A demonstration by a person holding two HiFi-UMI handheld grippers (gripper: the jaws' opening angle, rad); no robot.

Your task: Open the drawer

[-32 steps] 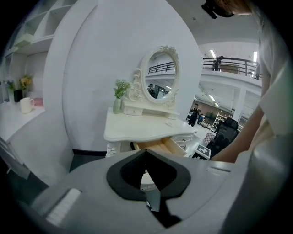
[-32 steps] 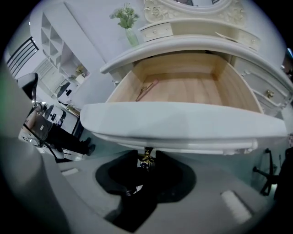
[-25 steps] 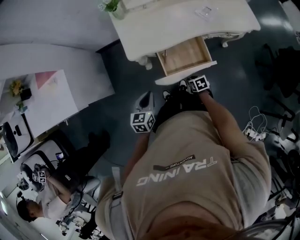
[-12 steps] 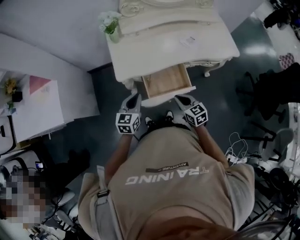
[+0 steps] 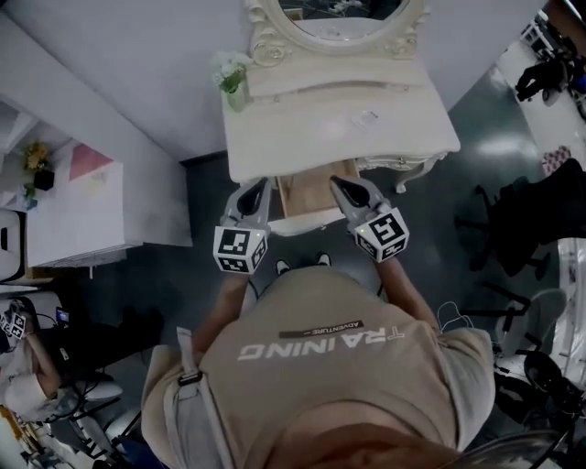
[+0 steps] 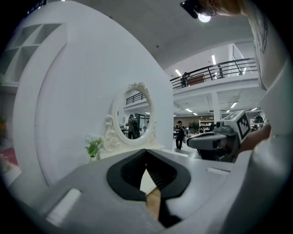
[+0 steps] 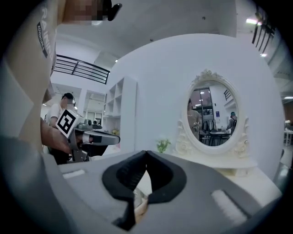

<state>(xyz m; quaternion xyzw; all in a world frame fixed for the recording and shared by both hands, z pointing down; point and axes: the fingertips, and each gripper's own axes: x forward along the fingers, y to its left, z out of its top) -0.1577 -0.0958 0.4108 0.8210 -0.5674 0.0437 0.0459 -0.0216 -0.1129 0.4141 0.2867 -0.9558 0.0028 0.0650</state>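
Note:
The white dressing table [image 5: 403,137] has its wooden drawer [image 5: 307,197] pulled out toward me, its white front [image 5: 302,223] nearest. In the head view both grippers are raised level over the drawer, pointing at the table. My left gripper [image 5: 259,186] hangs over the drawer's left side and my right gripper [image 5: 337,183] over its right side. Neither touches it. In the left gripper view the left gripper [image 6: 146,153] is shut and holds nothing. The right gripper [image 7: 146,153] is shut and holds nothing too. A sliver of the drawer's wood [image 6: 153,203] shows below the left pads.
An oval mirror [image 5: 339,18] and a small potted plant [image 5: 233,78] stand on the table top. A white desk [image 5: 73,197] lies to the left, dark chairs [image 5: 540,211] to the right, and a seated person [image 5: 27,366] at lower left.
Both grippers have lifted from low by the drawer front to table height and turned level. The right gripper has come off the drawer front. The drawer stays pulled out.

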